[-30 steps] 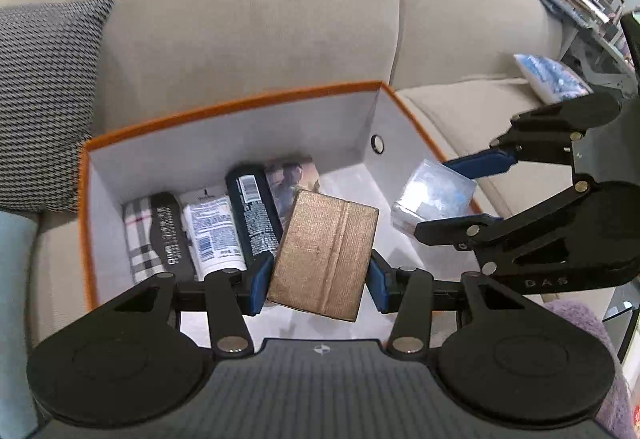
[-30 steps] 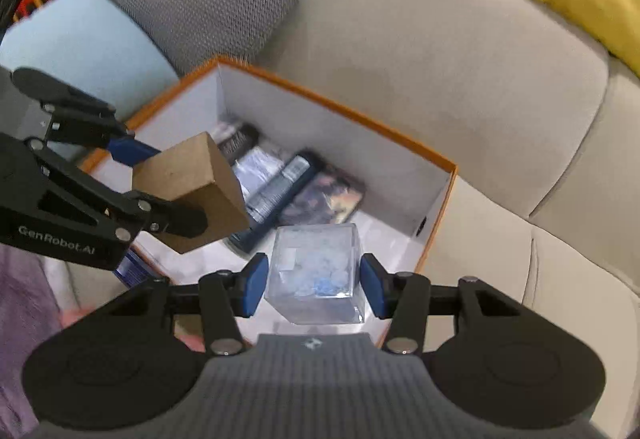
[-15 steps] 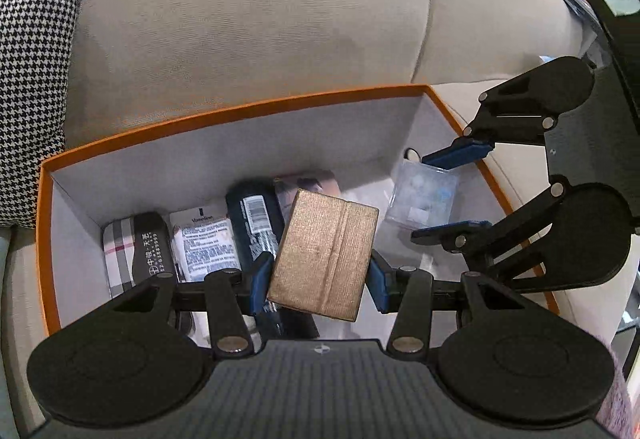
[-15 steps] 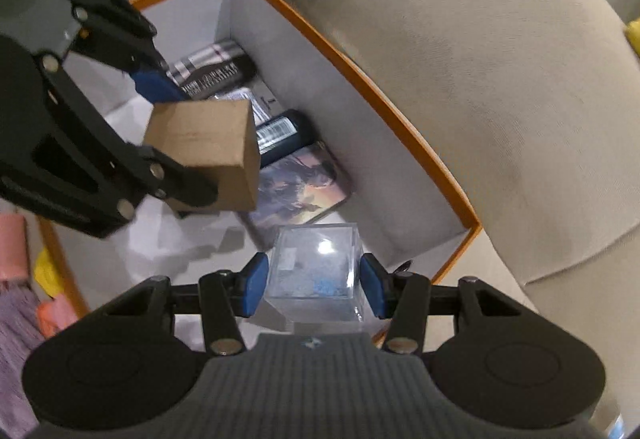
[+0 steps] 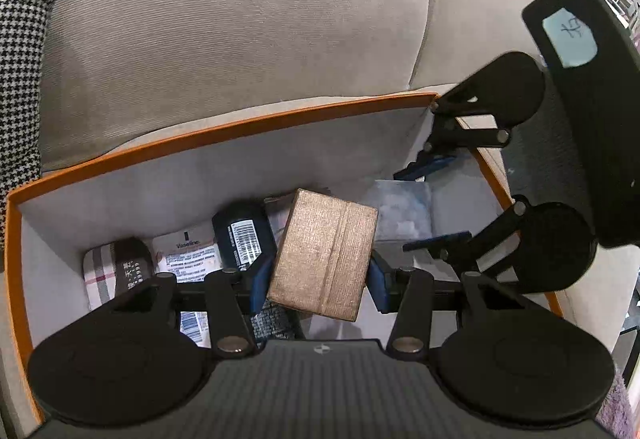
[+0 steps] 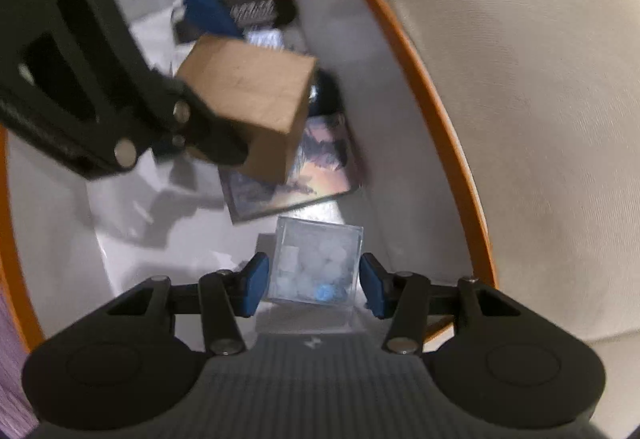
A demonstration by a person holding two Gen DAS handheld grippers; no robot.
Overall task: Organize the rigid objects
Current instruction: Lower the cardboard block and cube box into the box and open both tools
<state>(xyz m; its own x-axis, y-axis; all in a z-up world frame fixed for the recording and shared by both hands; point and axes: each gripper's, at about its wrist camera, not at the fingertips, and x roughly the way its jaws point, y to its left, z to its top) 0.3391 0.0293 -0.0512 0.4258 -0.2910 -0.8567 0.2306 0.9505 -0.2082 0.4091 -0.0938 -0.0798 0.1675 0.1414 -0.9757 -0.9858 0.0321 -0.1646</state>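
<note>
Two small boxes hang inside the orange-rimmed storage box (image 5: pixel 224 129), each caught between a pair of jaws. One is a brown cardboard box (image 5: pixel 324 253), tilted, with the left gripper (image 5: pixel 318 277) closed on its two sides; it is held above the things on the storage box's floor, near the middle of the storage box. The other is a clear plastic cube (image 6: pixel 316 265) with pale lumps and a blue piece inside; the right gripper (image 6: pixel 312 287) has a blue pad at each side of it, close against its walls, and the cube sits low near the storage box's right end wall. Whether its underside touches the floor of the storage box I cannot tell.

Under and behind the cardboard box, flat items lie on the storage box's floor: a picture card (image 6: pixel 296 175) beside the back wall, a dark tube with a barcode (image 5: pixel 242 235), a white Vaseline tube (image 5: pixel 186 253) and a plaid-patterned pack (image 5: pixel 106 273) toward the left end.

Outside the storage box, a beige sofa (image 5: pixel 240 23) carries it, the backrest rising right behind the back wall. A houndstooth cushion (image 5: pixel 20 79) leans at the sofa's left, beyond the storage box's left end.
</note>
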